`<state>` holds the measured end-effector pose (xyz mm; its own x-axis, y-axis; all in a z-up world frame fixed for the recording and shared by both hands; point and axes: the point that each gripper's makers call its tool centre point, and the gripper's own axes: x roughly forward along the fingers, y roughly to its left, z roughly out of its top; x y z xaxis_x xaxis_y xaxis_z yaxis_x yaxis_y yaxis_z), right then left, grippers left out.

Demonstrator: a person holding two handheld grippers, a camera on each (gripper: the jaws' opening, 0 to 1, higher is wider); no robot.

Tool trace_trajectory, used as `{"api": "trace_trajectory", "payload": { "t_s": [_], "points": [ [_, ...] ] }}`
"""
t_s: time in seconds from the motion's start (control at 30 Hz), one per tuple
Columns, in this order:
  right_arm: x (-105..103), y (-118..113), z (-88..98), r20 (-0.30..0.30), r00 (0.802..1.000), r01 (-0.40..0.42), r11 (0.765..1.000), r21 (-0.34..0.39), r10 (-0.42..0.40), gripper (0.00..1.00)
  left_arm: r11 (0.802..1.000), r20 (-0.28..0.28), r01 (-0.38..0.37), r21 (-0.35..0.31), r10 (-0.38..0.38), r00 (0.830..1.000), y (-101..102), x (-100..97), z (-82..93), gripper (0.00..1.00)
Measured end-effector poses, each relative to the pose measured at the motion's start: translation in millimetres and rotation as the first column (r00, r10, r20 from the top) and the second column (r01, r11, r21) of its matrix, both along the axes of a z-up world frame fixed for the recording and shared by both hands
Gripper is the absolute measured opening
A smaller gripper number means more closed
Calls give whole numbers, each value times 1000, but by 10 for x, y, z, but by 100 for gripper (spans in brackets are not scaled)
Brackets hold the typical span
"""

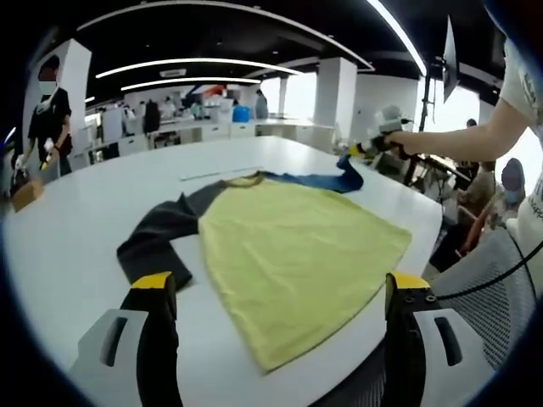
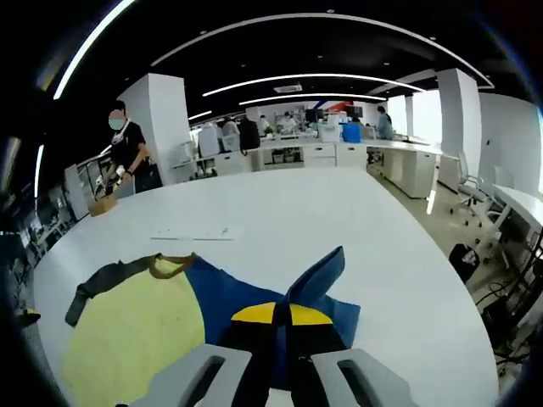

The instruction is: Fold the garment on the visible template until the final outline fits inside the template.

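Right now my right gripper has its jaws pinched on the blue sleeve, lifting it off the table. Meanwhile my left gripper hangs with jaws spread wide before the yellow shirt, spread flat.

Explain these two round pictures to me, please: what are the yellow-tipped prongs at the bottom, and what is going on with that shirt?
No robot here: a person holds a two-jaw gripper in each hand, and each gripper carries a fisheye camera looking forward along its jaws. In the left gripper view, the left gripper hangs open over the near edge of a white table. On it lies a shirt with a yellow body, a dark grey sleeve and a blue sleeve. At the far side, the person's outstretched arm holds the right gripper at the blue sleeve's end. The right gripper view shows that gripper's jaws closed on the blue sleeve, lifting its end into a peak. Other people work in the background.
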<state>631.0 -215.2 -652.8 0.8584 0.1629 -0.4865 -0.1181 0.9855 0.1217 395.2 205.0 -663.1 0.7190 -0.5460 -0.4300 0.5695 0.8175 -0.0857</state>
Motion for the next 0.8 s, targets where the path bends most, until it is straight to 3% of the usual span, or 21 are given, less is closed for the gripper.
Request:
{"api": "trace_trajectory", "payload": {
  "t_s": [0.27,0.8],
  "points": [
    [-64,326,75,3,1000,-27,1000,13,27,0,1000,-2,5,-7,-5,1000,-31,5,0,99],
    [118,752,147,0,994,-112,994,17,112,0,1000,-4,17,-10,-17,1000,-58,-13,-2,99]
  ]
}}
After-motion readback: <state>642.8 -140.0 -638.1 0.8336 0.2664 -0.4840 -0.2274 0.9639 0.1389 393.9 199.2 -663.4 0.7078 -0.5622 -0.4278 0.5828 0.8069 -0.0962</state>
